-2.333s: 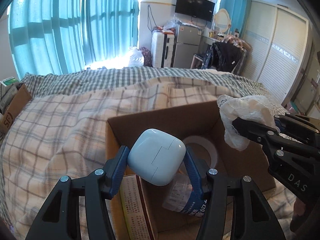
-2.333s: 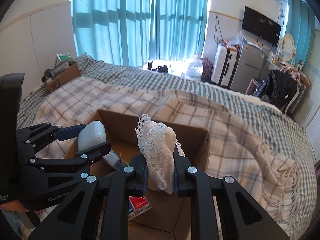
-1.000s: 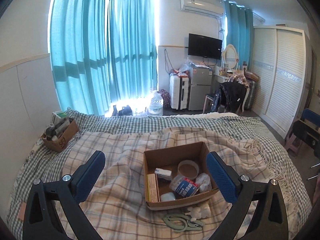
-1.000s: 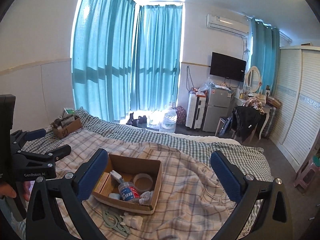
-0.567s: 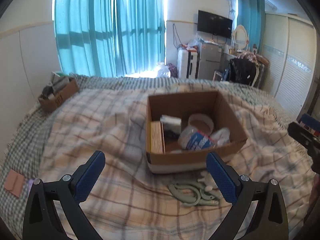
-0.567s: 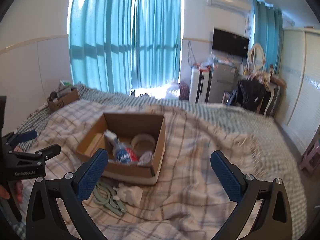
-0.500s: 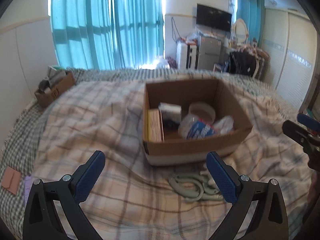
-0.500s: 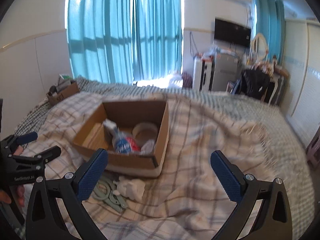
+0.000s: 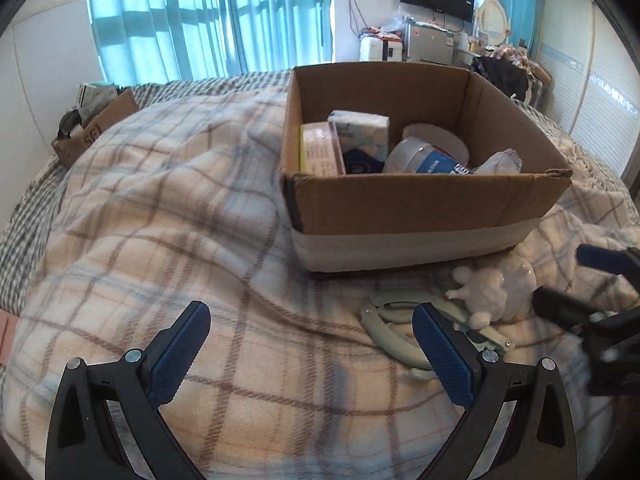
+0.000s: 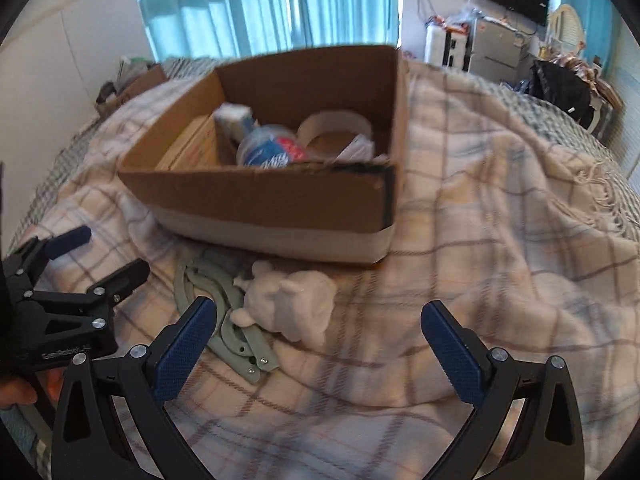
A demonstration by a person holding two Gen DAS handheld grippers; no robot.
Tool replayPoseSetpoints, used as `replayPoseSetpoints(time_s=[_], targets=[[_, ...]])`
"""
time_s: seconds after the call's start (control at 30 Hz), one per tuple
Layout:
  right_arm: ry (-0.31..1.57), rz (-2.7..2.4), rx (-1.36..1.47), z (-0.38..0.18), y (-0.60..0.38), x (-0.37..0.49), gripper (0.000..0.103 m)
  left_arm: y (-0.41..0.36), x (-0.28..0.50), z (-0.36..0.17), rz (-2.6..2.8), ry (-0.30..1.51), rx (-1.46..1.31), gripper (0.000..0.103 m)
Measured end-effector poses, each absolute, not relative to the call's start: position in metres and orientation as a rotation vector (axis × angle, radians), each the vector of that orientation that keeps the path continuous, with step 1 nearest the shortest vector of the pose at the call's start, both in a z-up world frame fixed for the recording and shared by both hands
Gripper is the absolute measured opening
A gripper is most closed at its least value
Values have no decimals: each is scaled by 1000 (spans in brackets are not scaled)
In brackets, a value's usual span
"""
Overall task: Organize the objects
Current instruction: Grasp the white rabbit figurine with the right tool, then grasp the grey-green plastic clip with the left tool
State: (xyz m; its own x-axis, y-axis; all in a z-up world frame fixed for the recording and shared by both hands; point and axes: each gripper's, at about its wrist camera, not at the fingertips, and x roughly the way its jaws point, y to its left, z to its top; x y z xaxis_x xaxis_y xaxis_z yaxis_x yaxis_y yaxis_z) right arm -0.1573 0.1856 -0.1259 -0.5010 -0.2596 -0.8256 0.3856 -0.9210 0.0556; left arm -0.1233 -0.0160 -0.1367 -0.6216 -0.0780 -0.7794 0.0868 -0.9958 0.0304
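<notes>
A cardboard box [image 9: 420, 208] [image 10: 260, 204] sits on the plaid blanket and holds a bottle [image 9: 424, 160], a tape roll [image 10: 334, 126], a tissue pack [image 9: 358, 128] and other items. In front of it lie a white figurine [image 10: 292, 306] [image 9: 494, 292] and grey-green folding hangers [image 10: 224, 300] [image 9: 400, 328]. My left gripper [image 9: 308, 356] is open and empty, left of the hangers. My right gripper [image 10: 316, 344] is open and empty, low over the figurine.
A small cardboard box [image 9: 94, 124] with items sits at the bed's far left. The blanket's fringed edge [image 10: 600, 184] runs along the right. Curtains, suitcase, fridge and wardrobe stand behind the bed.
Both grippers let go of their objects over the box, drew far back and up, then came down close. They now hover open near the figurine and hangers.
</notes>
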Motion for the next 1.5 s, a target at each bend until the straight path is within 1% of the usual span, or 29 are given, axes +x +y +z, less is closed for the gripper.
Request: replayPoseSetpoints(time_s=[0.13, 0.23, 0.33, 0.43, 0.67, 0.83, 0.87, 1.0, 1.1, 1.17, 1.27, 1.33, 1.43, 1.47, 1.5], targets=[[251, -2365, 1353, -142, 163, -167, 101, -27, -124, -141, -2719, 82, 1349, 103], [308, -2339, 1393, -155, 149, -177, 96, -34, -124, -144, -2699, 146, 1359, 103], [337, -2297, 1463, -173, 146, -182, 76, -37, -122, -144, -2693, 174, 1355, 103], [342, -2315, 1441, -170, 150, -176, 75, -32, -121, -146, -2682, 137, 1361, 103], [402, -2533, 1219, -122, 180, -131, 75, -12, -120, -144, -2650, 81, 1438, 103], [285, -2584, 1217, -103, 207, -130, 75, 20, -125, -148, -2684, 183, 1527, 103], [237, -2574, 1230, -103, 212, -133, 75, 27, -128, -152, -2691, 175, 1551, 103], [151, -2593, 1258, -103, 231, -135, 75, 54, -142, -167, -2685, 94, 1626, 103], [75, -2582, 1258, -106, 238, -137, 75, 59, -157, -178, -2659, 139, 1661, 103], [59, -2570, 1266, -108, 238, -139, 75, 59, -165, -183, -2639, 167, 1658, 103], [68, -2563, 1273, -110, 236, -140, 75, 59, -167, -190, -2637, 157, 1665, 103], [69, -2562, 1277, -111, 236, -140, 75, 56, -163, -191, -2658, 176, 1667, 101], [83, -2558, 1295, -114, 233, -140, 75, 47, -151, -186, -2702, 218, 1656, 91], [98, -2562, 1304, -116, 230, -140, 76, 46, -147, -185, -2713, 226, 1654, 85], [125, -2567, 1306, -116, 225, -138, 75, 44, -142, -183, -2728, 234, 1666, 74]])
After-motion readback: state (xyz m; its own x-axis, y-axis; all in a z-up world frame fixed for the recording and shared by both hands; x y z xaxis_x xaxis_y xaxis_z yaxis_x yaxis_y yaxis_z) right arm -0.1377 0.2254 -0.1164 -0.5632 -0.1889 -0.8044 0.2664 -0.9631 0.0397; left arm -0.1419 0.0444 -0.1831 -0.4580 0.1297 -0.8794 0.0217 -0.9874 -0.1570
